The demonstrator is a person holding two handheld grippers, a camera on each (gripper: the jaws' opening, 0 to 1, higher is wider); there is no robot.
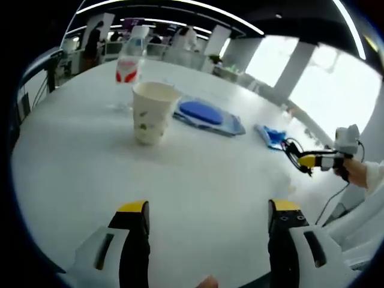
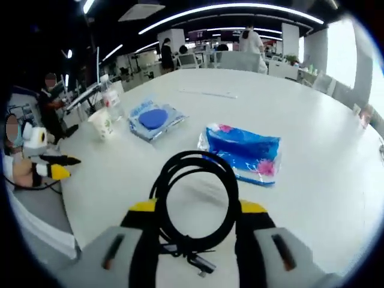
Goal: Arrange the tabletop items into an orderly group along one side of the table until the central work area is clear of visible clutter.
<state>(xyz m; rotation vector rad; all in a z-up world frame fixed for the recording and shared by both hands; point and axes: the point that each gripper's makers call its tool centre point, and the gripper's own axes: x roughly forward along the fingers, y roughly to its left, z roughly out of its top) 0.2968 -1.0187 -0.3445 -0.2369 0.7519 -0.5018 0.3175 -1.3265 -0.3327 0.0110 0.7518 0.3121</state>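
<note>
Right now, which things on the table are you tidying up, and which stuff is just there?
Part of the tidying:
paper cup
water bottle
packet with the blue disc
blue tissue pack
coiled black cable, held between the right gripper jaws
left gripper, open

Just there:
thin white strip across the table
chairs and people in the background

In the left gripper view, the paper cup [image 1: 152, 111] hides the lower part of the water bottle [image 1: 129, 63] at upper left, and the bottle's label is too blurred to read. In the right gripper view, the cable coil [image 2: 195, 201] covers the near edge of the blue tissue pack [image 2: 245, 152], and its bound ends at the bottom are blurred. The print on the pack cannot be read.
</note>
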